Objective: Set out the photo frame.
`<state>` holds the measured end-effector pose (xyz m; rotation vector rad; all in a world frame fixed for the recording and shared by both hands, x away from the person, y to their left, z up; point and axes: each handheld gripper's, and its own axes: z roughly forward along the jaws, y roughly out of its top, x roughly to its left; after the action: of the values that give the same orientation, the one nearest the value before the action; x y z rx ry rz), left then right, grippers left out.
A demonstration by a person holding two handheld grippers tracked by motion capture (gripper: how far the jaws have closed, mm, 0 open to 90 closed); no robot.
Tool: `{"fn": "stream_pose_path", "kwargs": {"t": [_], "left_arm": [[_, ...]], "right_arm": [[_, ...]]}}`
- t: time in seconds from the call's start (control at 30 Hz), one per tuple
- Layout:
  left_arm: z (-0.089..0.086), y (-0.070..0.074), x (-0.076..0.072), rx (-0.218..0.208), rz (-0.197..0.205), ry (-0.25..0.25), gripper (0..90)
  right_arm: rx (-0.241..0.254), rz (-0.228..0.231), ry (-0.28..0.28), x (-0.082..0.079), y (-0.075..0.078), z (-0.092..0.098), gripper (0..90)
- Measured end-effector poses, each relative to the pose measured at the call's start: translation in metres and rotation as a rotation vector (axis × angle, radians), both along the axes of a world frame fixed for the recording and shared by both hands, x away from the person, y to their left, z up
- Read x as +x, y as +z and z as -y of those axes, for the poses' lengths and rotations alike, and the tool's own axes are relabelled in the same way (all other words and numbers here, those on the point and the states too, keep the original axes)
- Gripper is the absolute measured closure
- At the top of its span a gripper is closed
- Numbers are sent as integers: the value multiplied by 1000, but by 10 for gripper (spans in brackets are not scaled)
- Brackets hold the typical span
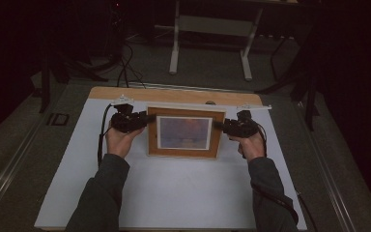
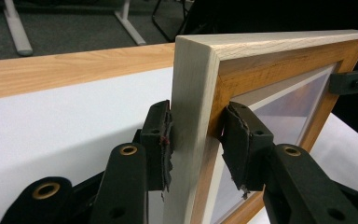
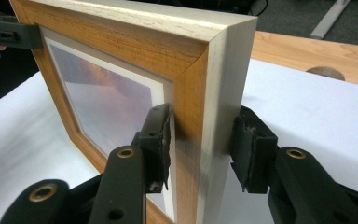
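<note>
i have the picture frame (image 1: 184, 132) upright, left gripper (image 1: 147, 119) clamping its 9 o'clock edge, right gripper (image 1: 219, 124) its 3 o'clock; placing it remains.

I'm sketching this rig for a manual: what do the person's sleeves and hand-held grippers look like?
Both sleeves are dark grey. Each hand-held gripper, left and right, is black, with a black cable trailing from it. Seen close, the black jaw arms carry brass-coloured rivets and worn, frayed black pads.

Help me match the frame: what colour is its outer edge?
Pale whitewashed wood on the outer edge, beside a honey-brown front; clearest in the left gripper view.
</note>
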<state>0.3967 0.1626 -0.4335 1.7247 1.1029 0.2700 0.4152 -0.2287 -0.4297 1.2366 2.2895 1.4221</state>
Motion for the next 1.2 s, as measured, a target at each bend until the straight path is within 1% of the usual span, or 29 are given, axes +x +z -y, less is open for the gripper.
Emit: {"fn": "stream_pose_path", "kwargs": {"t": [0.13, 0.33, 0.5, 0.67, 0.77, 0.8, 0.93, 1.0, 1.2], "left_arm": [[0, 1, 0, 3, -7, 1, 635], [0, 2, -1, 5, -15, 4, 635], [-1, 3, -3, 7, -30, 8, 634], [-2, 4, -7, 12, -37, 7, 635], [-1, 5, -10, 21, -39, 8, 635], [-1, 5, -11, 17, -38, 12, 635], [-1, 6, -15, 25, -51, 16, 635], [-1, 6, -16, 31, -45, 17, 636], [-3, 5, -16, 13, -42, 17, 629]], "right_arm": [[1, -13, -2, 0, 1, 0, 599], [1, -17, -4, 0, 1, 0, 599], [6, -19, -3, -1, 2, -1, 599], [4, -21, 7, -2, 2, -2, 601], [12, -28, 11, -4, 1, -2, 601], [12, -29, 13, -5, 1, -1, 601], [14, -30, 18, -5, 1, -1, 600], [13, -31, 25, -5, 1, -1, 600], [15, -20, 29, -6, 0, -2, 588]]}}
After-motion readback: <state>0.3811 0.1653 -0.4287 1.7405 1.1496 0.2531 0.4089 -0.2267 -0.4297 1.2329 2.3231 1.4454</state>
